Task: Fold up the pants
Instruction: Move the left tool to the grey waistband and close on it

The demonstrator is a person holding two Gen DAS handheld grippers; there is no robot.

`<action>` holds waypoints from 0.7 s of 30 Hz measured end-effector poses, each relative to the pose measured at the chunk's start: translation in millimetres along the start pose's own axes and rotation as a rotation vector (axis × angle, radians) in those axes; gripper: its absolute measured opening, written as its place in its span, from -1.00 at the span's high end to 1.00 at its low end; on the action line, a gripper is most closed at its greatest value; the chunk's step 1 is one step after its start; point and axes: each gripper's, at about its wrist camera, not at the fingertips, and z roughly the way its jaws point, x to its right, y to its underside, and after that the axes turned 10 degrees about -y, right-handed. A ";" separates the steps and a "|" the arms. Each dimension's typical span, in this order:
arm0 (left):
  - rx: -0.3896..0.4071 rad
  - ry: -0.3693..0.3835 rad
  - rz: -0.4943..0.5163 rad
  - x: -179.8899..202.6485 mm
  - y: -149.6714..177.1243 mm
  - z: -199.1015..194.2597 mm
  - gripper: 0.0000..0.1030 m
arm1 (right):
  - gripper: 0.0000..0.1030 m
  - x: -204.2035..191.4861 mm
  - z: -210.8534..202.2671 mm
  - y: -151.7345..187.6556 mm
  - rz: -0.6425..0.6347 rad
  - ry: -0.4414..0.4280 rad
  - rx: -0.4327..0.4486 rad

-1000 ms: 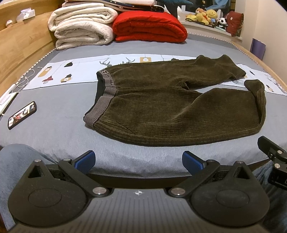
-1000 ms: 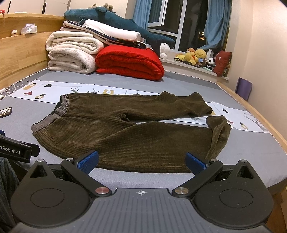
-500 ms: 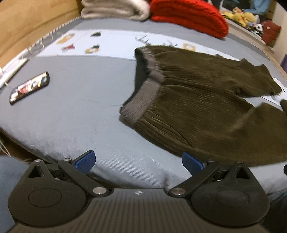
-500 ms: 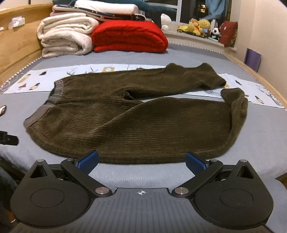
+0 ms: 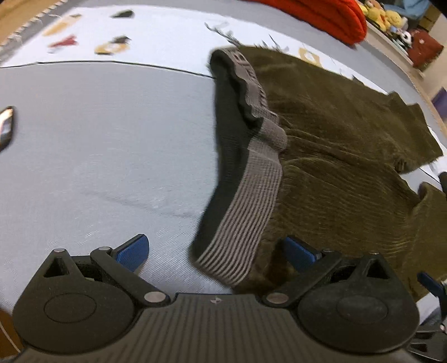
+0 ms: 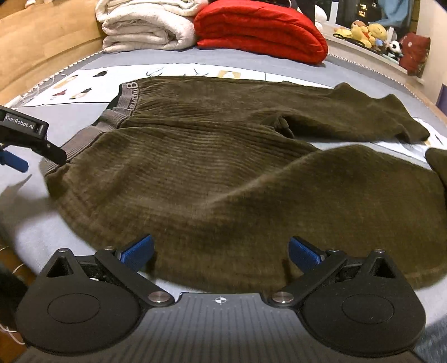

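Note:
Dark olive corduroy pants (image 6: 223,156) lie spread flat on the grey bed, grey ribbed waistband (image 5: 251,201) to the left, both legs running right. My left gripper (image 5: 216,252) is open, its blue pads straddling the near corner of the waistband, just above the sheet. My right gripper (image 6: 220,251) is open over the near edge of the front leg. The left gripper also shows in the right wrist view (image 6: 25,139), at the waistband's near end.
A red folded quilt (image 6: 259,28) and white folded blankets (image 6: 145,25) sit at the head of the bed (image 5: 97,125). Stuffed toys (image 6: 368,30) line the window ledge. A phone (image 5: 5,125) lies at the left edge. A wooden headboard runs along the left.
Both grippers have moved forward and down towards the pants. The left has closed in on the waistband corner, the right on the near edge of the front leg. Both stay open.

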 end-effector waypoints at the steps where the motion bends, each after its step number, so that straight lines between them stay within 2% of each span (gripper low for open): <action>1: -0.016 0.003 -0.010 0.9 -4.2 5.9 -0.99 | -0.98 0.9 5.6 -1.1 -0.014 0.010 -0.009; 4: 0.000 0.006 -0.072 7.1 -9.2 12.0 -0.99 | -0.98 5.7 18.7 -2.2 -0.008 0.019 -0.021; 6: 0.000 -0.007 -0.060 14.9 -10.3 14.1 -0.99 | -0.98 14.2 22.2 -3.0 0.049 -0.004 -0.017; 7: 0.014 -0.021 -0.044 20.2 -9.0 13.0 -0.85 | -0.98 18.0 22.5 -3.0 0.077 -0.015 -0.015; 8: 0.042 -0.043 -0.032 25.2 -6.6 9.3 -0.38 | -0.98 21.2 21.3 -2.8 0.093 -0.022 -0.007; 9: 0.070 -0.043 -0.014 30.6 -3.4 3.9 -0.26 | -0.98 23.4 19.5 -1.6 0.098 -0.021 -0.001; 11: 0.121 -0.090 0.004 40.0 4.1 -8.2 0.02 | -0.98 28.3 18.2 -1.6 0.102 0.000 0.001; 12: 0.144 -0.103 0.024 43.0 6.2 -13.4 0.07 | -0.98 31.2 17.0 -1.9 0.109 0.010 0.002; 13: 0.164 -0.107 0.037 42.8 6.8 -19.6 0.21 | -0.98 35.0 14.7 -2.8 0.122 0.018 0.003; 14: 0.170 -0.090 0.015 37.3 4.2 -24.6 0.50 | -0.98 39.3 10.9 -4.0 0.138 0.027 0.008; 16: 0.153 -0.045 -0.076 14.6 -2.0 -25.7 0.65 | -0.98 47.1 2.4 -6.8 0.155 0.060 0.027; 18: 0.100 0.001 -0.165 -12.7 -3.6 -18.5 0.82 | -0.98 56.8 -6.2 -9.4 0.163 0.105 0.041; 19: 0.103 -0.056 -0.175 -22.1 -0.6 -18.4 1.00 | -0.98 62.3 -10.8 -10.8 0.173 0.125 0.045; 21: 0.228 -0.364 -0.131 -30.1 5.0 -26.9 1.00 | -0.98 77.3 -20.6 -12.4 0.213 0.158 0.057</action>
